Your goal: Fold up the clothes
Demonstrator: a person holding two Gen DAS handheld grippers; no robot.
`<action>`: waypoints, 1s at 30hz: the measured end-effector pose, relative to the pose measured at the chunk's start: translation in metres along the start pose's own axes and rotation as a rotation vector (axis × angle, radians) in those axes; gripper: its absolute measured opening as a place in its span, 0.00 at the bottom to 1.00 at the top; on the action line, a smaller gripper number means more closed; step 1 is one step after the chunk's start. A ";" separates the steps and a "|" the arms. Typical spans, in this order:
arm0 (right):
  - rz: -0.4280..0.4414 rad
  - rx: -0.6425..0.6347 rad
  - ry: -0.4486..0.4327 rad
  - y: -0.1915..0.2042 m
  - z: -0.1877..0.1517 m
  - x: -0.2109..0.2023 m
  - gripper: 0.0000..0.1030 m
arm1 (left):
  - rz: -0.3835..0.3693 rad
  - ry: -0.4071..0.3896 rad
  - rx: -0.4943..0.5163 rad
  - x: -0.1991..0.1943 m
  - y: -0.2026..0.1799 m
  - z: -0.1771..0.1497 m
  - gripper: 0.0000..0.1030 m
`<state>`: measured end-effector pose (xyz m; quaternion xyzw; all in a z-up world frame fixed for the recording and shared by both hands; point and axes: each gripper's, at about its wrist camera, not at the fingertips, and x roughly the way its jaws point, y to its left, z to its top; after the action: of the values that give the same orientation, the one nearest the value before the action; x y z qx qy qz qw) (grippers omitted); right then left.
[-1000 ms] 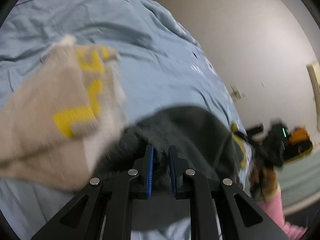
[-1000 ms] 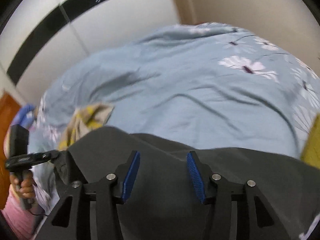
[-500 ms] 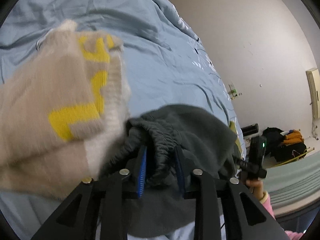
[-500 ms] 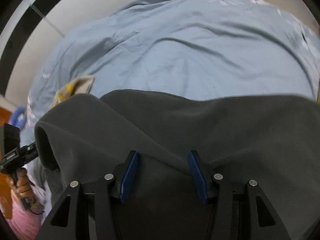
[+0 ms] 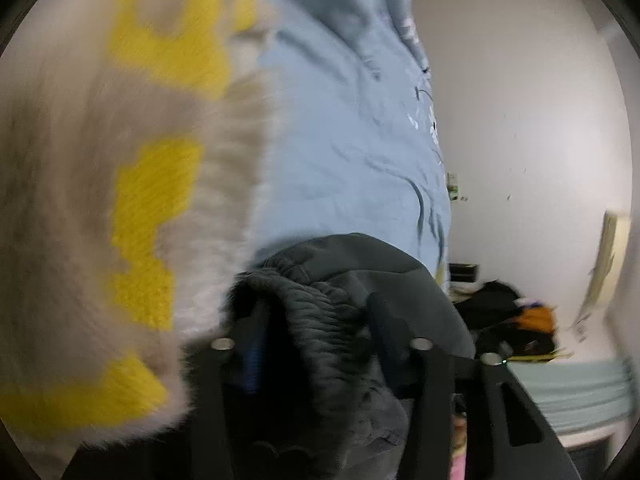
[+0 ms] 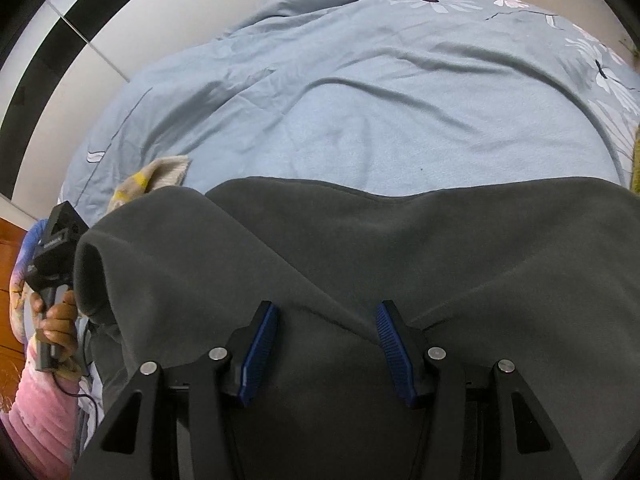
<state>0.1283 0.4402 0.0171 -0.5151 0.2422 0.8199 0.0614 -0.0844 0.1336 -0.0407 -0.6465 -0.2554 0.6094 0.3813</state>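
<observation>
Left wrist view: my left gripper is clamped on the gathered waistband of the dark trousers; a beige-and-yellow sweater hangs blurred to its left, the blue bedcover ahead. I should hold the band taut and level.

Right wrist view: my right gripper stands open, jaws apart over the trousers spread beneath. I judge it should pinch the raised crease between its pads before lifting.

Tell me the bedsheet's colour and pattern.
Light blue bedsheet with white flowers near its edges; right wrist view shows it best.
</observation>
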 end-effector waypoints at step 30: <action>-0.106 0.659 -0.408 -0.220 -0.113 -0.158 0.54 | 0.208 -0.207 0.081 -0.003 -0.033 0.047 0.37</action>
<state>0.3706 0.6045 0.0424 -0.3058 0.4484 0.7795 0.3128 -0.1261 0.1591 -0.0107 -0.5873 -0.2002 0.7189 0.3132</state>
